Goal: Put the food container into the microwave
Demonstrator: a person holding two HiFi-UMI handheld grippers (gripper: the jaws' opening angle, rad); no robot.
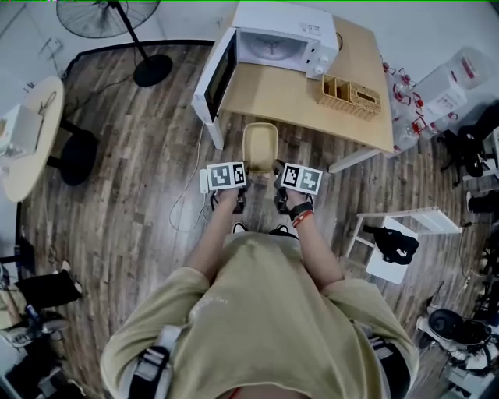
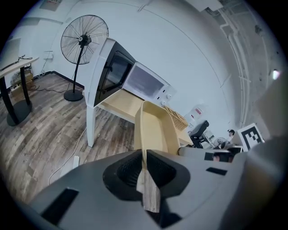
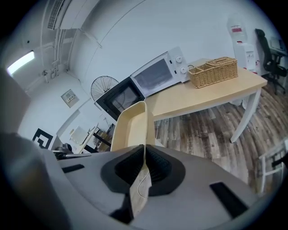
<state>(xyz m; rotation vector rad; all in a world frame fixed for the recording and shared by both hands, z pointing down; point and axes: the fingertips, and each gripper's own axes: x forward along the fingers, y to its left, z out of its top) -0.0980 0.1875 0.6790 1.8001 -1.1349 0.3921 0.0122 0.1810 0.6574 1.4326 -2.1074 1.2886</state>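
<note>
A cream-coloured empty food container point(image 1: 260, 146) hangs in the air just in front of the table's near edge, held level between both grippers. My left gripper point(image 1: 242, 181) is shut on its left rim; in the left gripper view the container point(image 2: 155, 128) runs out from the jaws toward the table. My right gripper point(image 1: 277, 181) is shut on its right rim, and the container point(image 3: 130, 128) shows the same way in the right gripper view. The white microwave point(image 1: 284, 39) stands at the table's far left with its door point(image 1: 215, 78) swung wide open.
A wooden table point(image 1: 296, 97) carries the microwave and a wicker basket point(image 1: 349, 95). A standing fan point(image 1: 117, 23) is on the floor to the left, a round table point(image 1: 31, 136) further left. A white folding stool point(image 1: 398, 238) is at the right. A cable and power strip point(image 1: 201, 181) lie on the floor.
</note>
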